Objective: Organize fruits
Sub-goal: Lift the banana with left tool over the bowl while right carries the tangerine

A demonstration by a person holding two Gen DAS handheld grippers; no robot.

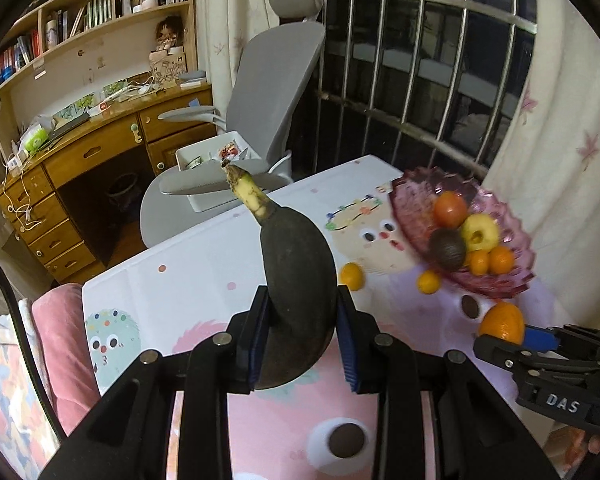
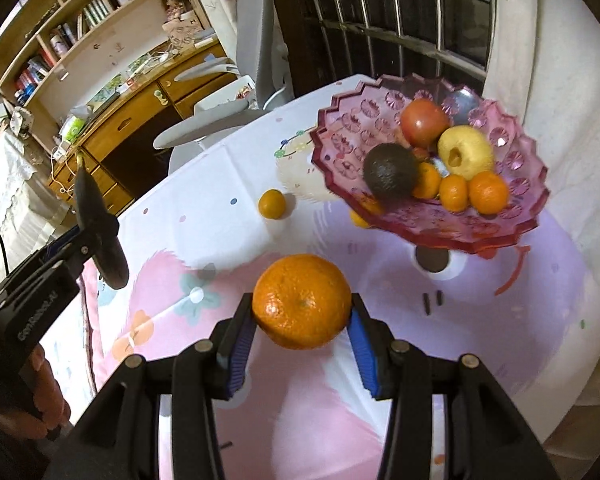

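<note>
Blue-padded jaws of my left hand-held gripper point(image 1: 302, 336) are clenched on a blackened, overripe banana with a yellow stem point(image 1: 296, 292), which stands stem-up between the pads, clear of the tabletop point(image 1: 188, 280). My right hand-held gripper point(image 2: 300, 338) grasps a large round orange tangerine point(image 2: 302, 300) at its sides, likewise held above the cartoon-printed cloth point(image 2: 500, 320) that covers the tabletop.

Beyond both I note a pink, scallop-edged glass fruit bowl on a pedestal point(image 2: 340, 140), standing near the far right of the tabletop. Contents, as far as I can tell: one red tomato-like fruit point(image 2: 424, 120), one yellow apple point(image 2: 466, 152), one dark avocado point(image 2: 390, 172) and several small orange citrus fruits point(image 2: 488, 192) (the bowl is motion-blurred, so I give no count).

One small orange citrus point(image 2: 272, 204) lies loose on the cloth to the left of the bowl; a second point(image 1: 429, 282) sits just beside the bowl's foot, partly under the rim.

Behind the tabletop stand a grey office chair point(image 1: 276, 80) and a wooden desk with bookshelves point(image 1: 100, 148). Part of a hand point(image 2: 48, 400) shows on the left gripper's handle.
</note>
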